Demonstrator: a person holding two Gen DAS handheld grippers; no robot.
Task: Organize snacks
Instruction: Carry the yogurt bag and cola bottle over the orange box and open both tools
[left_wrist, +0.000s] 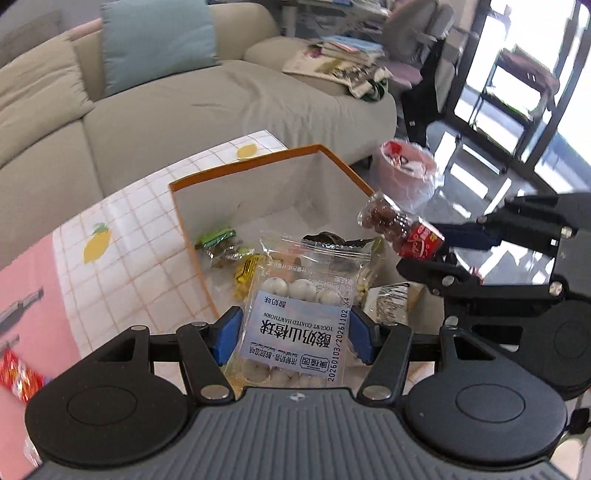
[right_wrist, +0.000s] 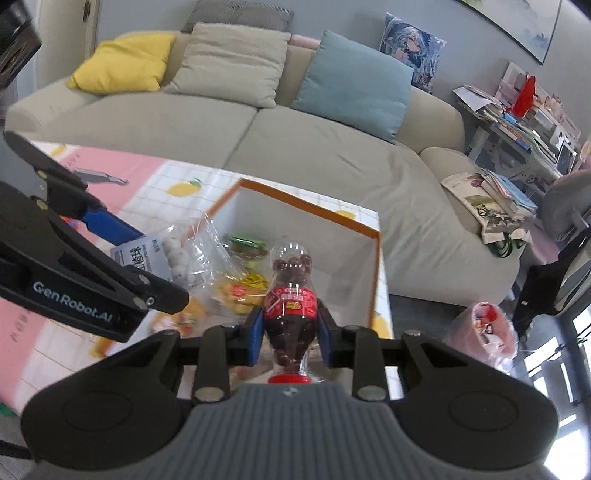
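Left hand-held gripper (left_wrist: 293, 338) clamped on hawthorn packet (left_wrist: 299, 321), right hand-held gripper (right_wrist: 291, 332) clamped on candy bottle (right_wrist: 291, 295), orange-rimmed box (right_wrist: 375, 273) below.

Hawthorn packet (left_wrist: 295, 317), candy bottle (right_wrist: 291, 310) above box (right_wrist: 373, 280)

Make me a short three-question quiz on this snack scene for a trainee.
1. True or false: the left gripper holds a packet of yogurt-coated hawthorn balls.
2. What does the right gripper clamp? A) a yellow candy B) a small bottle of brown candy C) nothing
3. Fill in: the box with the orange rim already holds several ____.

Key: 1 true; 2 B; 3 wrapped snacks.
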